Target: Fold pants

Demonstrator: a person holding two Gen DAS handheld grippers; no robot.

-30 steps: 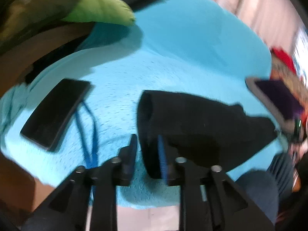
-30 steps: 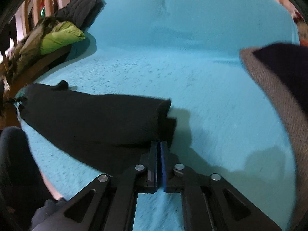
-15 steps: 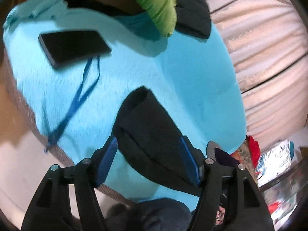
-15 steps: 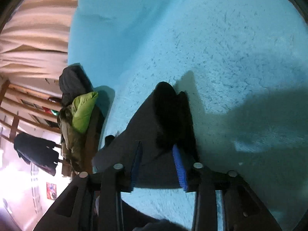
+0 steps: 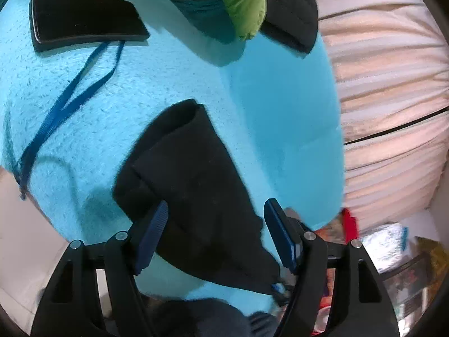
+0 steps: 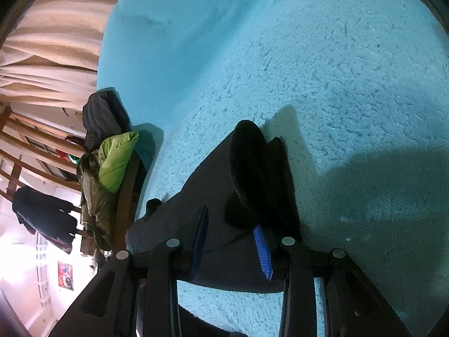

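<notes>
Both grippers, left gripper [image 5: 216, 234] and right gripper [image 6: 231, 248], have just opened, releasing the folded pants [image 5: 193, 185]; next, regrasp for another fold.

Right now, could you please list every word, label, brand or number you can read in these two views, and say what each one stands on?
None can be read.
The black phone on the turquoise blanket shows a blank face.
The black pants show no tag or print.
The small poster on the far wall is too small and blurred to read.
The packaging beside the bed is too blurred to read.
</notes>
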